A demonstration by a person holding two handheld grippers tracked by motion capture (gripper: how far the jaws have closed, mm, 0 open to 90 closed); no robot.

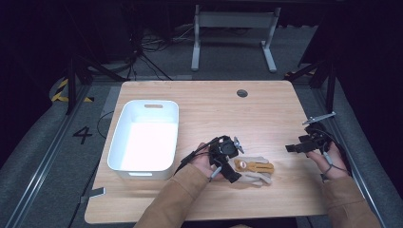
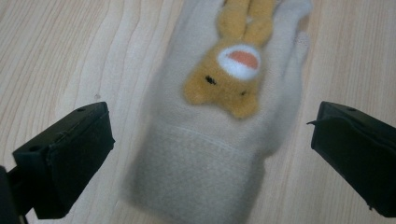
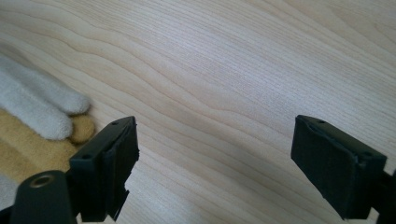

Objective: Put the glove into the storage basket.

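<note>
At lower centre, the glove (image 2: 210, 154) is straddled by the released left hand-held gripper (image 2: 210, 158); approach step judged; closing on the cuff is needed next.

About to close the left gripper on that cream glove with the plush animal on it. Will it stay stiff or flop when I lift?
The glove looks like soft fleece lying flat on the table, so it will probably droop from wherever the open left gripper pinches it. The plush animal may weigh down the finger end. The fuzzy surface should grip well; slipping seems unlikely.
</note>
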